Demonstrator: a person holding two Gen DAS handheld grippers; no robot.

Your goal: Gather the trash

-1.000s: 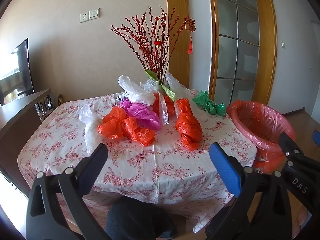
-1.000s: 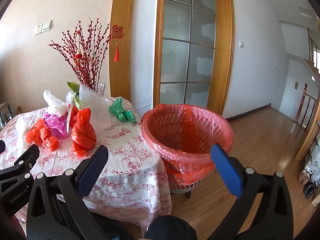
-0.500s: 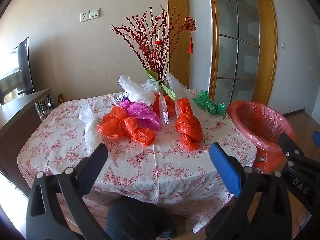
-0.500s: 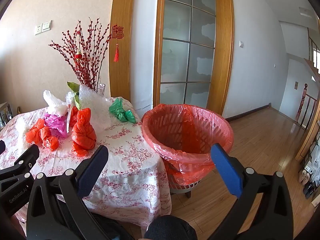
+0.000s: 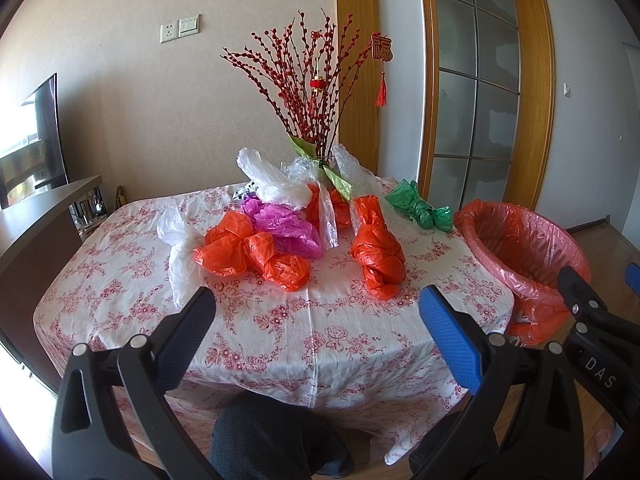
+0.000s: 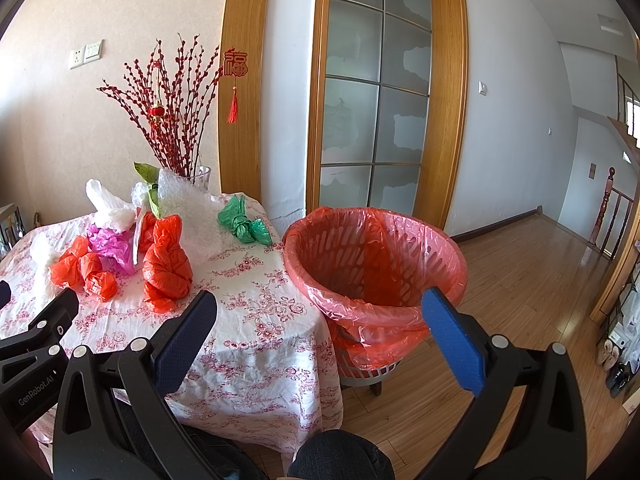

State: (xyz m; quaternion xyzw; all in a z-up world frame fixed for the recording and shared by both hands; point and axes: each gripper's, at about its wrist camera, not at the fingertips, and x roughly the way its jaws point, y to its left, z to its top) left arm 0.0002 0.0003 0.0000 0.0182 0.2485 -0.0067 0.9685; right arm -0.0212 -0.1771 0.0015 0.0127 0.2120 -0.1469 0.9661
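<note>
We hold the left hand-held gripper (image 5: 316, 312) with its two pads spread wide apart and nothing between them, low over the near edge of the counter (image 5: 320, 344), which wears a white cloth with red flowers. The right hand-held gripper (image 6: 320, 316) is likewise wide apart and empty, hanging between the counter's corner and the bin. From the left gripper, at 12 o'clock, lies a knotted orange bag (image 5: 378, 254); at 11 o'clock a second orange bag (image 5: 252, 254) touches a crumpled magenta bag (image 5: 286, 224), with a white bag (image 5: 178, 248) just beside them at 10 o'clock. Farther back at 12 o'clock another white bag (image 5: 272, 184) rests against a vase of red branches (image 5: 308, 80), bubble wrap beside it. At 1 o'clock a green bag (image 5: 420, 208) sits near the counter's far right edge. At 2 o'clock, just beside the counter, stands the waste basket (image 6: 376, 260), lined with a red plastic bag, on a wooden floor (image 6: 520, 280). Dark-clothed knees show below both grippers.
</note>
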